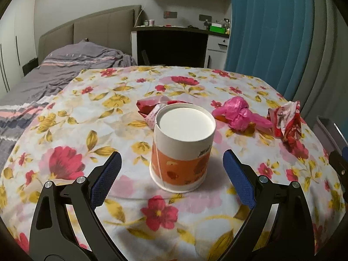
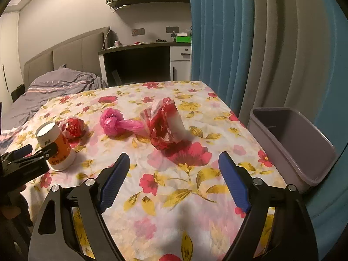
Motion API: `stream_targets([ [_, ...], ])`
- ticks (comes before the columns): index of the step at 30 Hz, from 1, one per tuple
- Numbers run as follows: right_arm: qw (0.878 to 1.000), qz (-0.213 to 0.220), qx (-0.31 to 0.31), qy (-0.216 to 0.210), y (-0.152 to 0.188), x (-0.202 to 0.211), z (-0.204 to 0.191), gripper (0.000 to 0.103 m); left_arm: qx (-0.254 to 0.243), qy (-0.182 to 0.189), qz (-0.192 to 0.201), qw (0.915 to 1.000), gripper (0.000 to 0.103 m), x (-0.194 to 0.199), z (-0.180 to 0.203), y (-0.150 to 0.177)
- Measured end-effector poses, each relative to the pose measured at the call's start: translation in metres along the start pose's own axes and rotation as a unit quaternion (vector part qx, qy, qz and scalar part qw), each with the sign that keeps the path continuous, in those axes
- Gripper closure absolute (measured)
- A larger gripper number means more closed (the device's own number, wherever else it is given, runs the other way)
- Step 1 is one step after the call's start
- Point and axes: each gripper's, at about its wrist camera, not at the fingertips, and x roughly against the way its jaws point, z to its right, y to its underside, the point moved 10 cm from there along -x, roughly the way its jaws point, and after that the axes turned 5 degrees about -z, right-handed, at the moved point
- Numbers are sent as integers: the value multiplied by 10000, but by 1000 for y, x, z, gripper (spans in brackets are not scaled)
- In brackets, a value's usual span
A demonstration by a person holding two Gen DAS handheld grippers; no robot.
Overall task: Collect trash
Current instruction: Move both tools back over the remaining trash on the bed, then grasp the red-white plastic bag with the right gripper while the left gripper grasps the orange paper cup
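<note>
An orange and white paper cup (image 1: 181,145) stands upside down on the floral table (image 1: 87,113). My left gripper (image 1: 171,163) is open, its blue pads either side of the cup, a little short of it. Behind the cup lies a red wrapper (image 1: 150,105). A pink plastic bag (image 1: 238,114) and a crumpled red and white wrapper (image 1: 287,122) lie to the right. My right gripper (image 2: 174,165) is open and empty, facing the red and white wrapper (image 2: 166,126), with the pink bag (image 2: 117,124), red wrapper (image 2: 74,128), cup (image 2: 55,145) and left gripper (image 2: 30,152) to its left.
A grey bin (image 2: 291,143) stands off the table's right edge, beside blue curtains (image 2: 217,43). A bed (image 1: 54,74) lies to the left beyond the table, and a desk (image 1: 174,43) stands at the back.
</note>
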Motion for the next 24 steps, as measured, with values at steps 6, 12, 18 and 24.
stream_targets([
  [6,10000,11,53,-22,-9,-6,-2,21,34,134,-114,9998,28,-11,3,-4],
  [12,10000,44,73,-39,-20,-14,-4,22,50,249,-236,9994,42,-17,6,-3],
  [18,9999,30,80,-79,-26,-24,-4,22,31,323,-182,9993,44,-16,7,-4],
  [24,9999,-42,133,-29,-29,-43,-2,22,-109,59,-49,9999,44,-8,9,-4],
])
